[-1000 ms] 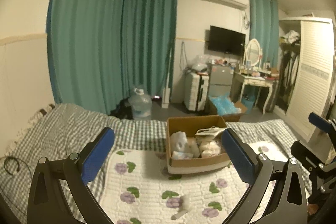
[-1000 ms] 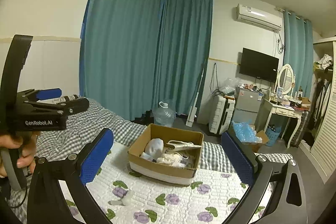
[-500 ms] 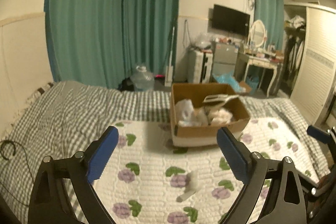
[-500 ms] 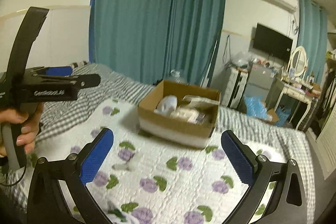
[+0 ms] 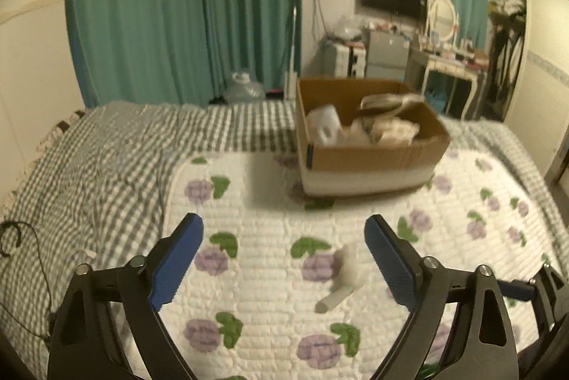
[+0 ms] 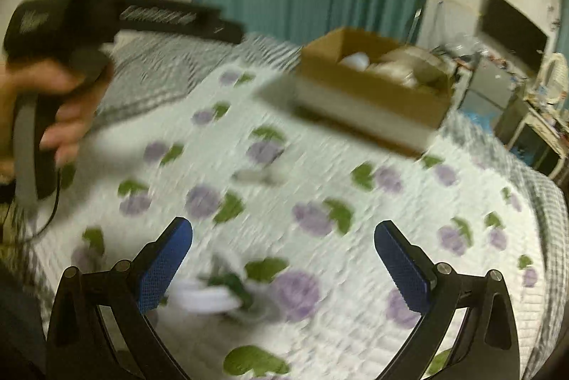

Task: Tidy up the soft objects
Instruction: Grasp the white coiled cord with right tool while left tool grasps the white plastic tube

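A small white sock lies on the flowered quilt, just ahead of my open, empty left gripper. It shows blurred in the right wrist view. A cardboard box holding several pale soft items stands on the bed beyond it, also in the right wrist view. My right gripper is open and empty above the quilt. A blurred white and green soft item lies near its left finger.
A grey checked blanket covers the bed's left side. The left gripper's body and the hand on it fill the left of the right wrist view. Teal curtains, a water jug and a dresser stand beyond the bed.
Both grippers have tilted down and moved toward the quilt. The sock now lies between the left gripper's fingers in view. The right wrist view is blurred by motion.
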Tool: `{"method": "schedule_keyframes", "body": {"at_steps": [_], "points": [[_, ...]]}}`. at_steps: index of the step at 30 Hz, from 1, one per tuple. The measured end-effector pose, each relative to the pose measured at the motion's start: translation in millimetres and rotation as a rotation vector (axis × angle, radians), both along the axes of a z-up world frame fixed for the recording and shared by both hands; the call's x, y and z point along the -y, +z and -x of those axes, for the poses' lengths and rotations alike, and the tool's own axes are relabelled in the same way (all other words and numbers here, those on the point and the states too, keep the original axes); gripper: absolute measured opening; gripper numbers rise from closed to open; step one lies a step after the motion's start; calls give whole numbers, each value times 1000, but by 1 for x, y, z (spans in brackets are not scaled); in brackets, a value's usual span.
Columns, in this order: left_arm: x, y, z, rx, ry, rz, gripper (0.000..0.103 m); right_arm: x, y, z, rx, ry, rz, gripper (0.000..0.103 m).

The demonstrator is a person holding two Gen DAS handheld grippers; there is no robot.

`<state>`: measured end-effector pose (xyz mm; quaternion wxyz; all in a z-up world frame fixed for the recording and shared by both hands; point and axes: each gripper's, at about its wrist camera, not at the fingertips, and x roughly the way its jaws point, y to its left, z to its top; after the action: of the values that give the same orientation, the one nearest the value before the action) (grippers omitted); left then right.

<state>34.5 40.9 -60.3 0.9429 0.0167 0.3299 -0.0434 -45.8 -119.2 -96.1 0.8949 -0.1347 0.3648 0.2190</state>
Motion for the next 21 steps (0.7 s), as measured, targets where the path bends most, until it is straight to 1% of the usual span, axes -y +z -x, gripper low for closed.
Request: {"method": "schedule_keyframes", "body": {"at_steps": [2, 3, 5, 6, 8, 10, 11, 13, 14, 16, 18, 19, 21], "points": [[1, -14, -4, -43, -6, -8, 85, -7, -19, 3, -56, 36, 15, 103], [1, -19, -6, -60, -7, -9, 85, -9, -26, 3, -85, 50, 18, 101], [1, -28, -9, -85, -8, -16, 85, -15, -44, 4, -155, 79, 28, 93], [1, -32, -11, -92, -8, -18, 85, -17, -53, 5, -189, 94, 37, 88], [2, -36, -14, -106, -12, -20, 85, -19, -66, 6, -238, 114, 42, 79], [5, -41, -16, -116, -20, -25, 85, -18, -69, 5, -261, 123, 25, 66], [7, -43, -17, -122, -28, -29, 85, -17, -69, 4, -269, 124, 22, 61], [11, -48, -20, -132, -40, -36, 85, -14, -69, 3, -277, 117, 18, 42], [13, -51, -22, -138, -47, -38, 85, -11, -69, 2, -282, 112, 10, 38], [17, -57, -25, -149, -57, -42, 85, -7, -63, 1, -271, 104, -2, 30], [21, -64, -29, -167, -68, -42, 85, -6, -58, 1, -250, 106, 1, 26], [22, -66, -30, -174, -73, -42, 85, -6, -56, 1, -238, 107, 4, 21], [25, -72, -34, -188, -84, -46, 85, -2, -51, 0, -203, 95, 11, 19]]}}
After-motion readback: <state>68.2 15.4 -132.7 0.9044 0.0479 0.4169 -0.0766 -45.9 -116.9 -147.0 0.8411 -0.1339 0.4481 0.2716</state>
